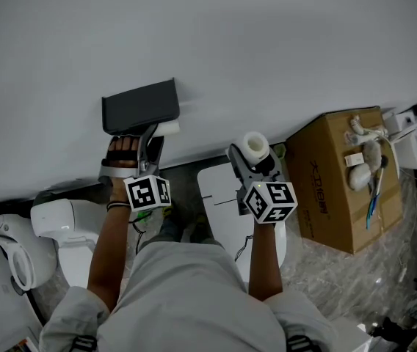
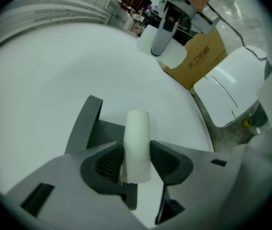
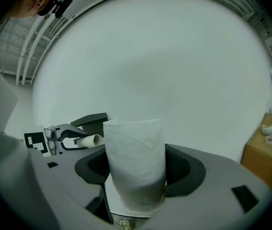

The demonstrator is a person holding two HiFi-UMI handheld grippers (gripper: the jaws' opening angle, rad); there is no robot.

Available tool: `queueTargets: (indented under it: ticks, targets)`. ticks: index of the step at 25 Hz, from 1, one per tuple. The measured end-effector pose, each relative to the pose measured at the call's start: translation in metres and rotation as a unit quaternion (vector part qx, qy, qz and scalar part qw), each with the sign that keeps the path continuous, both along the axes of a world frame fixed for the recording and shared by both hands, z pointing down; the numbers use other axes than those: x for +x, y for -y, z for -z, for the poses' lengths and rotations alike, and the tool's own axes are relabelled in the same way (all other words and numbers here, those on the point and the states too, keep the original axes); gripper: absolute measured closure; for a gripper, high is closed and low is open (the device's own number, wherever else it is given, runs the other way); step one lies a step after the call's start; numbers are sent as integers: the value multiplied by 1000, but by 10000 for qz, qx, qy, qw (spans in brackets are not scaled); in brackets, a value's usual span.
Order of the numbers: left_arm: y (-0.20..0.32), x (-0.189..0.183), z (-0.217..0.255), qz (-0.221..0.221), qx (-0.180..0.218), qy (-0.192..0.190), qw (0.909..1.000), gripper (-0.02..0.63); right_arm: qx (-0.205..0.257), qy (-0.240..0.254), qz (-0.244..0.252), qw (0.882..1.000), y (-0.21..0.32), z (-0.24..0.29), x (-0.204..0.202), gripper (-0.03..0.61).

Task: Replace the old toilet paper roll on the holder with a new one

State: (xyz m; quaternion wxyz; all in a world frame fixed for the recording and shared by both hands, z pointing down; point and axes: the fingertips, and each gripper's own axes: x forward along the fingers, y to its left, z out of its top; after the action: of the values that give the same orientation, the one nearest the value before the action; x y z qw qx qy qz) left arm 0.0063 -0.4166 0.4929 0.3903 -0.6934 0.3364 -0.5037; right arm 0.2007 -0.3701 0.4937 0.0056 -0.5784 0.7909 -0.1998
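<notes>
Roll swap, first part: the old roll looks ready to come off.

Left claw [image 2: 137, 158] is wide open around the thin old roll [image 2: 137, 131], which sits under the grey holder [image 1: 141, 105] on the wall, upper left of the head view. The pads look just beside it, not squeezing. Right claw [image 3: 138, 174] holds the fat new roll [image 1: 255, 146], right of the holder. Next, I think, the left claw must pinch the old roll softly and slide it off.
</notes>
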Motion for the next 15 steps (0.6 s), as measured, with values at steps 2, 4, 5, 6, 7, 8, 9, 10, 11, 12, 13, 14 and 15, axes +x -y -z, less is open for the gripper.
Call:
queueTargets:
  ticks: [2,4,5,6,7,8,9,10,11,12,13,14,15]
  targets:
    - [1,13,-1,-121,13,-36,9999,419,-30,-10,-80,10000,-3,-2,9,264]
    - [1,27,0,-264,17,-75,9996,419,-58,-19,-186,9998,-7,-4,21,264]
    - [1,34,0,-327,14,-99,9994,419,-71,-23,-254,9996,-10,-5,28,264]
    - [1,42,0,-390,15,-122,9992,419,-81,-26,-333,9994,-13,-5,35,264]
    - [1,49,0,-458,23,-139,9989,419,-90,-27,-421,9991,-17,-6,44,264]
    - [1,57,0,-532,31,-152,9985,419,-98,-22,-513,9986,-20,-7,52,264]
    - [-1,66,0,-613,36,-166,9980,419,-104,-10,-604,9981,-24,-7,59,264]
    - [-2,75,-1,-698,38,-183,9974,419,-105,9,-689,9976,-28,-8,67,264]
    - [-5,84,0,-786,38,-208,9967,419,-102,36,-770,9970,-31,-8,74,264]
    - [-8,93,1,-871,35,-245,9959,419,-95,72,-845,9964,-35,-8,81,264]
    - [-11,101,2,-951,26,-298,9950,419,-86,117,-911,9957,-39,-8,87,264]
    - [-16,110,4,-1025,14,-365,9941,419,-75,171,-971,9951,-43,-7,93,264]
    - [-20,117,6,-1090,-8,-453,9930,419,-60,241,-1025,9944,-47,-7,99,264]
